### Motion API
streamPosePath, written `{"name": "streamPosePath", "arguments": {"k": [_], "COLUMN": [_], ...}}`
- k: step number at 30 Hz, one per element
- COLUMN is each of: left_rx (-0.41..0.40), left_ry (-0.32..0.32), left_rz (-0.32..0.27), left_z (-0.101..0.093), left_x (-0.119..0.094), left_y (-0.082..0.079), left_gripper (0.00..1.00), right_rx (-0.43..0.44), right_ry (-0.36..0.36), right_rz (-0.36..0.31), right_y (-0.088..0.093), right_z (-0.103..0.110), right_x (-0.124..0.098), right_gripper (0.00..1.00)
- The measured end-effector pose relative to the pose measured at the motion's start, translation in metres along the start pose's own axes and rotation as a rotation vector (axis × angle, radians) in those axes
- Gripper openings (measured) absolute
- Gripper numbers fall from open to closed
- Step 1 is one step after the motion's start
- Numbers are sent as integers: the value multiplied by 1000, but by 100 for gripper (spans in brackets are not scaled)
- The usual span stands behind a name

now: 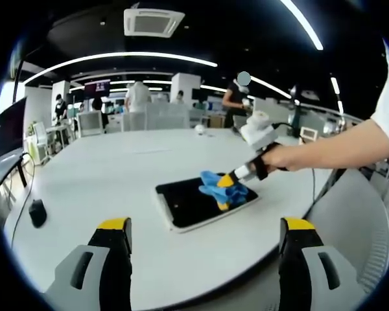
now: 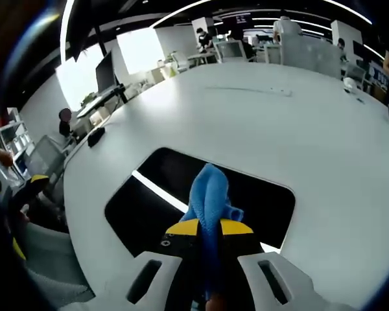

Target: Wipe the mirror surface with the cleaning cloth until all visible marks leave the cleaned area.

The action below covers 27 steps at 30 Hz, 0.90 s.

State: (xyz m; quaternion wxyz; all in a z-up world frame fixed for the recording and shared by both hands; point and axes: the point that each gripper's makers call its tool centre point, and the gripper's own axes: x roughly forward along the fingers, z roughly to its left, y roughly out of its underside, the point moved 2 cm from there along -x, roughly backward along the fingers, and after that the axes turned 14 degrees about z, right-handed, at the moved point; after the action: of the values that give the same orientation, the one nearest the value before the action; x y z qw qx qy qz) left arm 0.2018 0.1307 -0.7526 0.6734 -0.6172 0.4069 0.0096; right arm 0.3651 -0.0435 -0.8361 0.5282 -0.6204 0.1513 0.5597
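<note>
Right gripper view: right gripper [image 2: 209,228] clamped on blue cleaning cloth [image 2: 209,194], cloth pressed onto dark mirror [image 2: 149,194] lying flat on white table [image 2: 259,116]. Left gripper view: left gripper [image 1: 204,233] held back above table, jaws apart, nothing btwn them; mirror sits mid-table w/ cloth on its right part. Judged step: wiping in progress. Marks too small to tell. Next: sweep cloth across uncovered left part, keeping contact w/ glass, w/o pushing mirror.

Grey hand-held gripper [image 1: 205,243] jaws — yellow tips, black pads.
</note>
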Motion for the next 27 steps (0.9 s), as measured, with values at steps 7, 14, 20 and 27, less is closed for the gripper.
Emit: {"name": "streamPosePath", "arguments": {"k": [7, 14, 20, 27], "left_rx": [4, 3, 5, 5], "left_ry": [1, 1, -6, -4], "left_rz": [2, 2, 1, 1], "left_z": [0, 0, 0, 1], "left_x": [0, 0, -1, 0], "left_y": [1, 1, 0, 0], "left_gripper": [95, 94, 94, 94], "right_rx": [10, 12, 1, 20], "right_ry": [7, 10, 22, 29], "right_rz": [-2, -2, 7, 4], "right_y": [4, 6, 8, 14], "right_z": [-6, -8, -13, -22], "right_x": [-3, -4, -6, -11], "right_gripper": [5, 5, 5, 5]}}
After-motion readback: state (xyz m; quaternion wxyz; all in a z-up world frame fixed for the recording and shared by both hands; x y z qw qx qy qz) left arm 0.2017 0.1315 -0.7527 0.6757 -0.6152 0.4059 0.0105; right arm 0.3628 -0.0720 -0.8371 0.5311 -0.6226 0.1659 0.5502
